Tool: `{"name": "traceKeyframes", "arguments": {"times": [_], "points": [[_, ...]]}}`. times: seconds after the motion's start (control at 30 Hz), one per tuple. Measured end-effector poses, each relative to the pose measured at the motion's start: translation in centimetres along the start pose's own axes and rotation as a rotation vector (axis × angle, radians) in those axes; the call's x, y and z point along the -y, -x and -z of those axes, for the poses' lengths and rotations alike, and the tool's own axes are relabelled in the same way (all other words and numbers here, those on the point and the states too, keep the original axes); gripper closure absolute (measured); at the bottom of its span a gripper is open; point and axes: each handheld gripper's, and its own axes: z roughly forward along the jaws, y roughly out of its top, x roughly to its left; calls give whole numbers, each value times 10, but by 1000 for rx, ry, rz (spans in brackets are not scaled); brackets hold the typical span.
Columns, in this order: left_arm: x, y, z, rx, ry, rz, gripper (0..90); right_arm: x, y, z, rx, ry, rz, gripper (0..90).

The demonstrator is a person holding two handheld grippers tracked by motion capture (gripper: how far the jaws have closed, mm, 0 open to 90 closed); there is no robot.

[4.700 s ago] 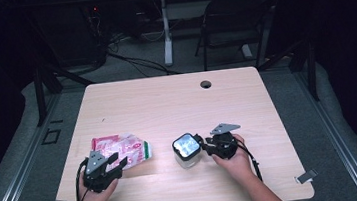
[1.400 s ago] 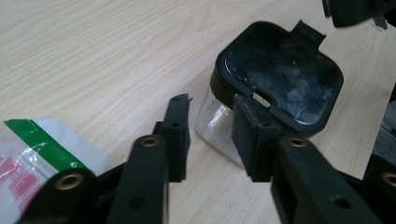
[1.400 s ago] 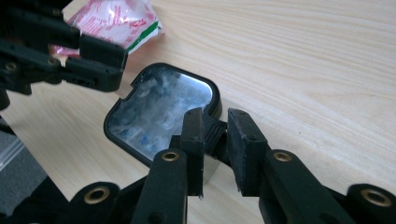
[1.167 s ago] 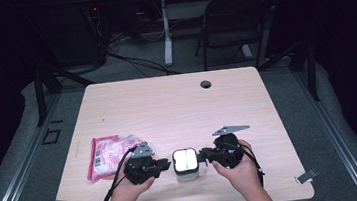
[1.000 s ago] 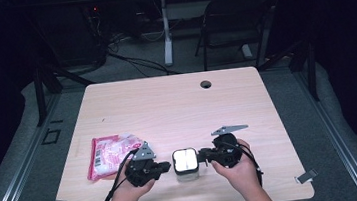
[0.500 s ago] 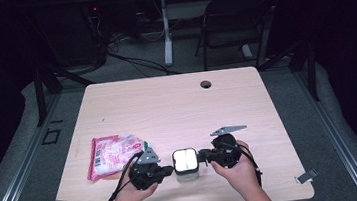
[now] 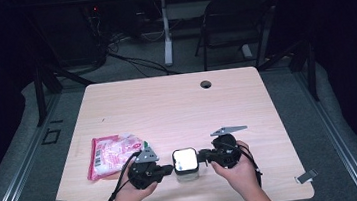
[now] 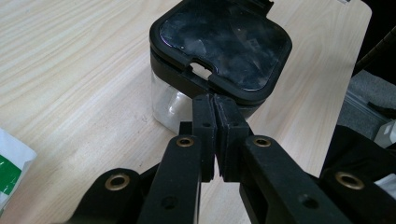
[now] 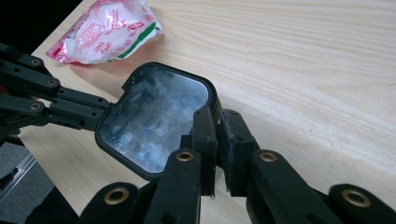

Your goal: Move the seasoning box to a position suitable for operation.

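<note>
Clear square plastic container with black-rimmed lid (image 7: pixel 185 163): one, standing between both tips, contents hard to make out through the cloudy lid | left gripper (image 8: pixel 215 100): jaws together, tips at the lid's rim | right gripper (image 9: pixel 215 114): jaws together at the opposite rim | pink-white plastic bag (image 7: pixel 111 153): one, beyond the left gripper's jaws.

In the left gripper view the fingers (image 8: pixel 215 122) cover the near edge of the container (image 8: pixel 219 51) lid, so whether they pinch a tab there cannot be told. The lid's far corner is cut by the top edge. The pink packet (image 8: pixel 10 170) shows as a mere corner at the left edge. In the right gripper view the container's clear body is hidden beneath its lid (image 9: pixel 154 119), and the contents blur behind the misted window. The packet's print (image 9: pixel 105 29) is too small to read
</note>
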Motion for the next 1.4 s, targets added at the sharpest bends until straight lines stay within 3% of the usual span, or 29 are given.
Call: {"name": "traceKeyframes", "arguments": {"times": [0.33, 0.77, 1.2, 1.4], "points": [[-4, 0, 4, 19, 37, 22, 862, 1, 2, 0, -6, 7, -13, 852], [-13, 4, 2, 6, 43, -14, 820, 7, 1, 4, 19, 24, 13, 747], [-23, 6, 2, 0, 80, -6, 709, 12, -30, 18, -13, 15, 184, 513], [-27, 9, 3, -12, 93, -14, 655, 16, -41, 14, 11, 35, 281, 438]]}}
